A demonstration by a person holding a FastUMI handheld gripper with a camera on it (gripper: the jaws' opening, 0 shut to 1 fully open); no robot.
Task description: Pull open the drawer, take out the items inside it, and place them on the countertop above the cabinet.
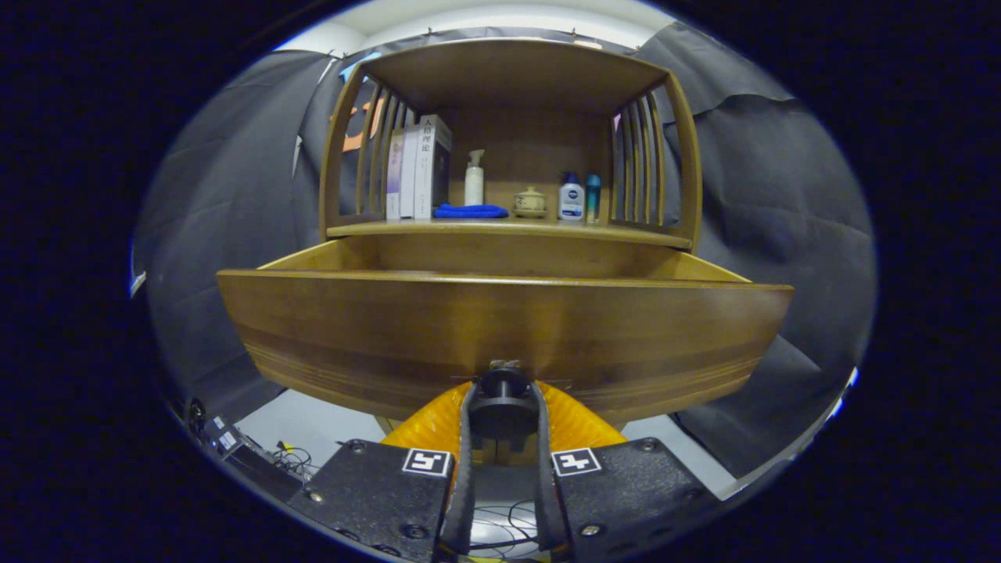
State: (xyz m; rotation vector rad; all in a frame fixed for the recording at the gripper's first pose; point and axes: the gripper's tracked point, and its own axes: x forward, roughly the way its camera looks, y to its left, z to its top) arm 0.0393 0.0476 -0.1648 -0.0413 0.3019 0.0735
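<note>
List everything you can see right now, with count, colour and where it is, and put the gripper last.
drawer: one, brown wood, pulled out below the countertop; inside hidden
knob: one, dark, on the drawer front, between the fingers
countertop: one, brown wood, above the drawer
books: three, pale, upright at the shelf's left
pump bottle: one, white, right of the books
cloth: one, blue, before the pump bottle
jar: one, tan, lidded, centre
bottles: two, white and teal, right of the jar
gripper: one, fingers clamped on the knob

Three books (418, 168), three bottles (474, 180), one blue cloth (471, 211), one lidded pot (529, 202), one drawer (500, 336), one knob (503, 389).
</note>
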